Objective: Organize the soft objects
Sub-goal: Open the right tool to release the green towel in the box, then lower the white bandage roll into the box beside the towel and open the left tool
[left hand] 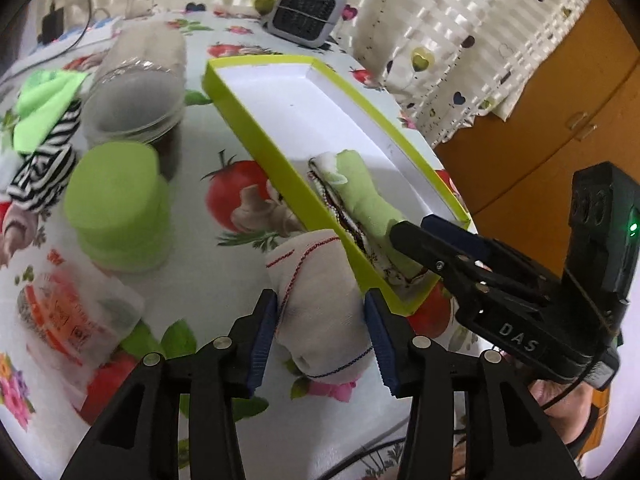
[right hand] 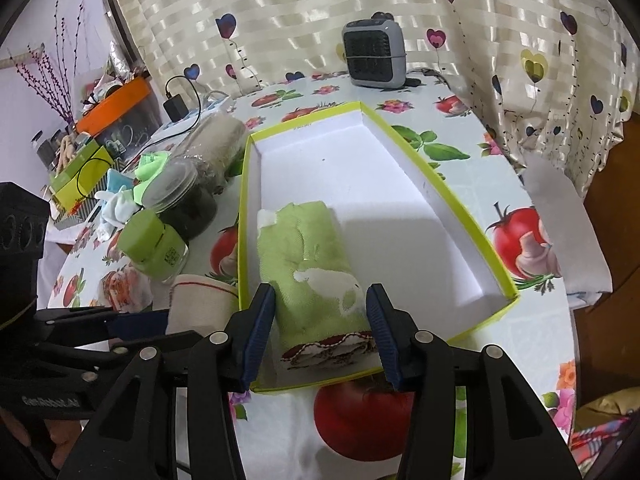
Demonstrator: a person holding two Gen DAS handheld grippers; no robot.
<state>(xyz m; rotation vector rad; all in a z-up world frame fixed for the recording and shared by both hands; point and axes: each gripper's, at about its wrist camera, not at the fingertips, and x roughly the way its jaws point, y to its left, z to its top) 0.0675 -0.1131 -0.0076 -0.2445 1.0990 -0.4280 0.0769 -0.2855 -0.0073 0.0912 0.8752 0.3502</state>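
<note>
— while both hand-held tools hang over the fruit-print table [right hand: 500, 168], what could spoil this?

— the left gripper [left hand: 320, 330] stands wide around a rolled white sock [left hand: 316, 300] that lies on the cloth just outside the lime-edged box [left hand: 280, 168]. its pads flank the roll and seem not to press it. a loose close could pinch only the outer layer, and the roll might unwind on the lift.

— anything else?

— the box wall is right beside that sock; a low carry would likely catch the rim and shove the box. a green-lidded jar [left hand: 120, 204] and a clear jar [left hand: 136, 100] stand close on the other side.

— and the right gripper [right hand: 320, 332]?

— parted too, its jaws either side of the rolled green sock [right hand: 312, 276], which already lies inside the box at the near end. no squeeze shows on it. pulling back carelessly could drag the roll along.

— where are the two tools?

— close together, so they might knock.
</note>
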